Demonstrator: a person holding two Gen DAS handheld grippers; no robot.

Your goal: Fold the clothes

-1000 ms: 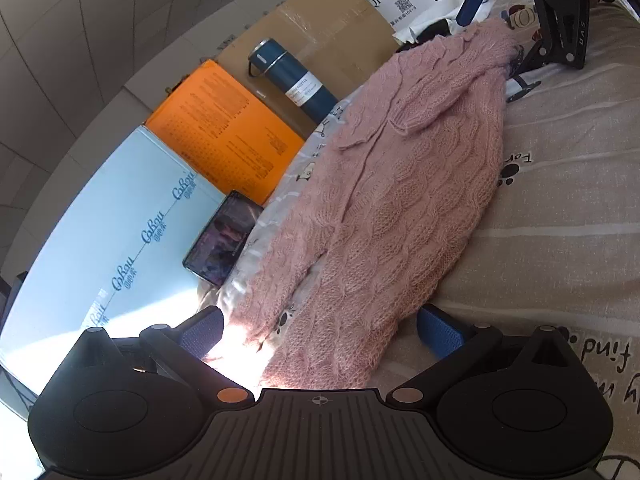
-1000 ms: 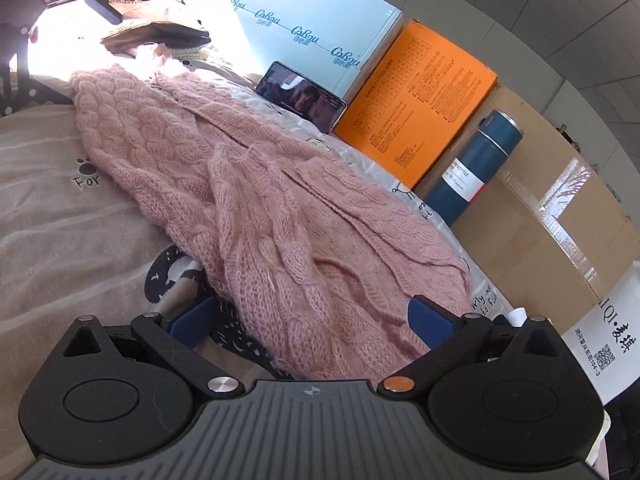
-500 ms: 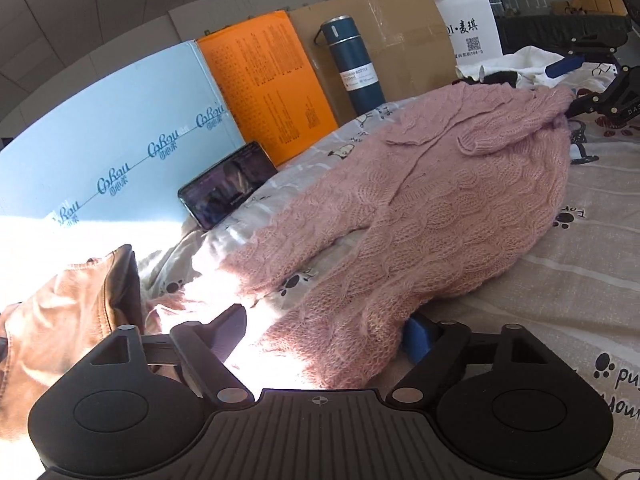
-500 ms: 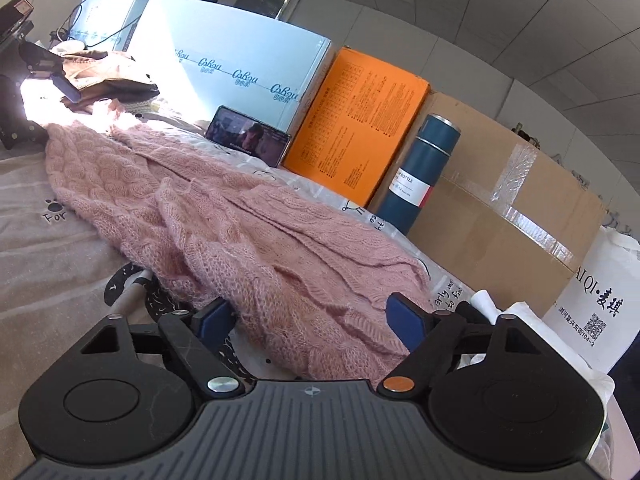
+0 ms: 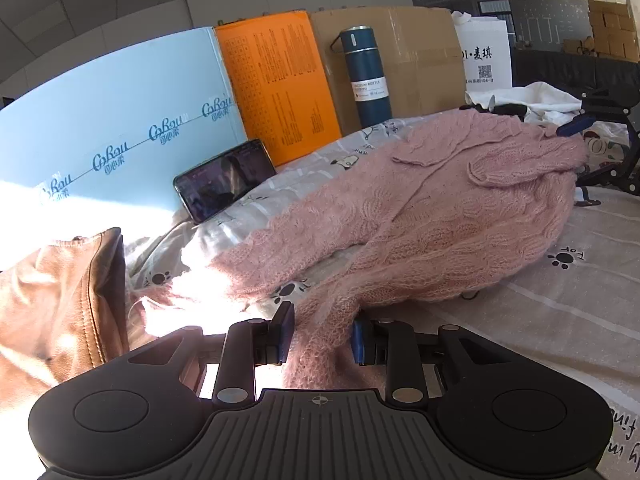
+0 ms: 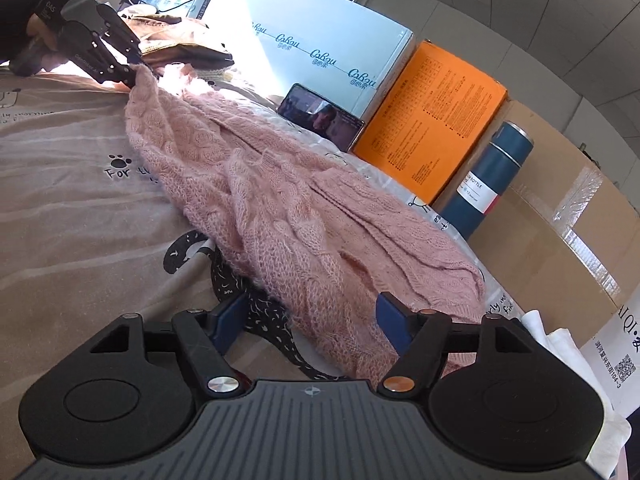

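A pink cable-knit sweater (image 5: 448,208) lies stretched across the beige printed bedsheet (image 5: 580,304). My left gripper (image 5: 322,330) is shut on one end of the sweater, with the knit bunched between its blue pads. In the right wrist view the sweater (image 6: 280,208) runs from my right gripper (image 6: 310,316) away to the left gripper (image 6: 100,56) at the far end. My right gripper's jaws stand wide apart around the sweater's near end, with knit lying between the blue pads (image 6: 390,316).
Along the far edge stand a light blue box (image 5: 120,140), an orange box (image 5: 280,88), a blue vacuum bottle (image 5: 366,76) and a cardboard box (image 5: 416,56). A phone (image 5: 224,184) leans on the blue box. A brown leather jacket (image 5: 56,300) lies left. White cloth (image 6: 560,344) lies right.
My left gripper has closed from wide open onto the sweater's end. Both cameras have tipped lower toward the bed. My right gripper's jaws have stayed apart around the other end.
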